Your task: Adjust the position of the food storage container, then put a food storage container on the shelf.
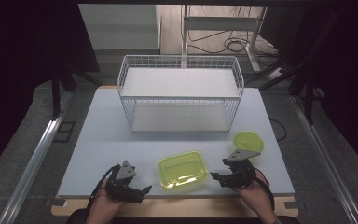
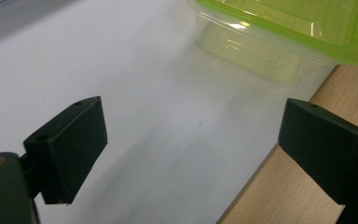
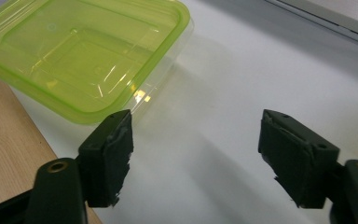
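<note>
- Box (image 1: 182,169) with green lid sits at the bench (image 1: 98,140) front edge, between both tongs, touching neither.
- Left tongs (image 1: 142,191) spread, empty; right tongs (image 1: 216,177) spread, empty.
- We'd close in from both short sides, level, pinching below the lid rim.
- Keep it flat; the wire rack (image 1: 179,93) behind looks like the likely target.
- Mind the small round lid (image 1: 248,141) near the right hand.

high: overhead, far | gripper views: low, close | shared: container (image 1: 182,169)
</note>
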Demonstrator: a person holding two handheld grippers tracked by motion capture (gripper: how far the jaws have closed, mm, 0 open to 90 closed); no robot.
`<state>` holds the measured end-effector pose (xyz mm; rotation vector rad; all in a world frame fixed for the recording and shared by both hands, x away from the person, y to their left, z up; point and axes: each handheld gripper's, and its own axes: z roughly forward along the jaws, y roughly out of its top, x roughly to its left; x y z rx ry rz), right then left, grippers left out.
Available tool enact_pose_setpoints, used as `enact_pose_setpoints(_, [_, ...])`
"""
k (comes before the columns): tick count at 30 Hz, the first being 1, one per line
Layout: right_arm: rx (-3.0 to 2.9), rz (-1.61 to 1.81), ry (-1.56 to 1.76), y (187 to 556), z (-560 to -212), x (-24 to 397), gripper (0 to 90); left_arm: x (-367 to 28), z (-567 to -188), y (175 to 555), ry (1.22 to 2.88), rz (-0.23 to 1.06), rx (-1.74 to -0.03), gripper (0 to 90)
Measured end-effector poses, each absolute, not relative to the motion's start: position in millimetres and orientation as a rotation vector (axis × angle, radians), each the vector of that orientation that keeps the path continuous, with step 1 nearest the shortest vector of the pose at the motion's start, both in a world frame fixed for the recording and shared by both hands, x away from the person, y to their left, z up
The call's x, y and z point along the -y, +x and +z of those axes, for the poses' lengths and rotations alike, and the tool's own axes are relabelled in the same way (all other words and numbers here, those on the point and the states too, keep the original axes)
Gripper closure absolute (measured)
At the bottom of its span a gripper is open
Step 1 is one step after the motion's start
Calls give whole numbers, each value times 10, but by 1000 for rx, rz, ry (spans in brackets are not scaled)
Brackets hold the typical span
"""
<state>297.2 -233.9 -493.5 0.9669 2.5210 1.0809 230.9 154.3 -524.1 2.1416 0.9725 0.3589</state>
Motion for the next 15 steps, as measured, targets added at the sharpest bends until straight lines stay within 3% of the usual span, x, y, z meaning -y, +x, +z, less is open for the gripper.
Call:
enact_pose_setpoints(6, [-2502, 1132, 1001, 2996, -4951, 2331, 140, -1534, -5263, 2318, 2149, 383, -956, 49])
enact_pose_setpoints(15, [-2511, 1168, 1027, 3013, -4965, 2288, 79, -1528, -5300, 2330, 2161, 404, -937, 39])
